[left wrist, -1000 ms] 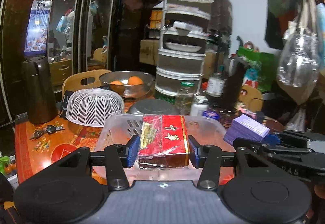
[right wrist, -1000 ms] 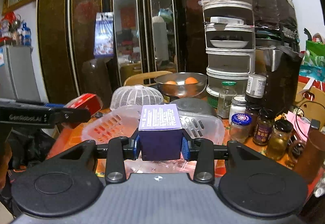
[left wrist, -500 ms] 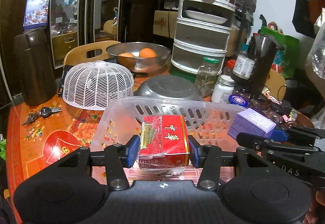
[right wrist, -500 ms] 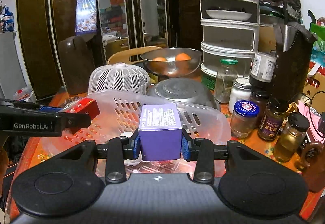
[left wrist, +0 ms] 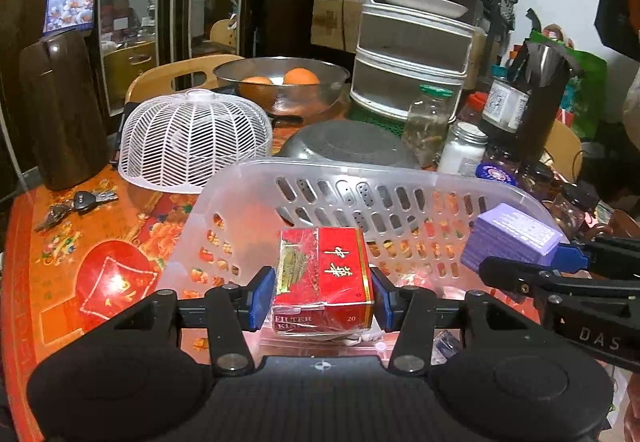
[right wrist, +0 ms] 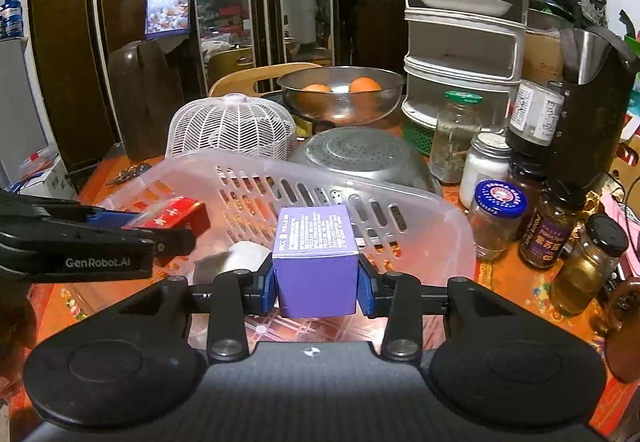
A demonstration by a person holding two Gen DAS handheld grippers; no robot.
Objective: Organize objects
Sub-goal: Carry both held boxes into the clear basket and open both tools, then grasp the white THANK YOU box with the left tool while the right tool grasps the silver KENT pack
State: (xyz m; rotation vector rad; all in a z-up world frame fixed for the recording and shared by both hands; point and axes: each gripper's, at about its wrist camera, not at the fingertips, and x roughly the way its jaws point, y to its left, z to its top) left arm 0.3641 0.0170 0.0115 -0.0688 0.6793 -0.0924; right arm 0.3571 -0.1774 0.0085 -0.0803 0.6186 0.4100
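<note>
Low in the left wrist view, the left tongs (left wrist: 322, 300) pinch a red pack (left wrist: 323, 282) between blue pads (left wrist: 262, 298), one on each side of it, and the pack hangs over the near part of a clear basket (left wrist: 360, 177) that fills the middle of the frame. At the right edge of that view the right tongs (left wrist: 520, 256) pinch a purple box (left wrist: 510, 238) above the basket's right side, well apart from the red pack. In the right wrist view the purple box (right wrist: 316, 262) sits at the centre bottom, squeezed between the blue pads (right wrist: 366, 292) of the right tongs (right wrist: 318, 290), with its printed top face tilted toward the camera; the basket (right wrist: 400, 197) lies behind and under it, and a white roll (right wrist: 240, 262) lies on the basket floor just left of the box. At the left of that frame the left tongs (right wrist: 172, 224) reach in, holding the red pack (right wrist: 176, 215) over the basket's left part. Beyond the basket, toward the upper left of the left wrist view, a white mesh dome (left wrist: 196, 141) rests on the orange patterned worktop (left wrist: 60, 254), with keys (left wrist: 76, 203) to its lower left and a brown jug (left wrist: 60, 109) at the far left. A steel bowl (left wrist: 280, 85) holding oranges (left wrist: 300, 75) stands behind the dome, an upturned grey colander (left wrist: 348, 145) just behind the basket's far rim, and a tiered rack (left wrist: 416, 25) in the upper middle. Jars (right wrist: 496, 222) cluster on the right of the right wrist view, beside the basket.
</note>
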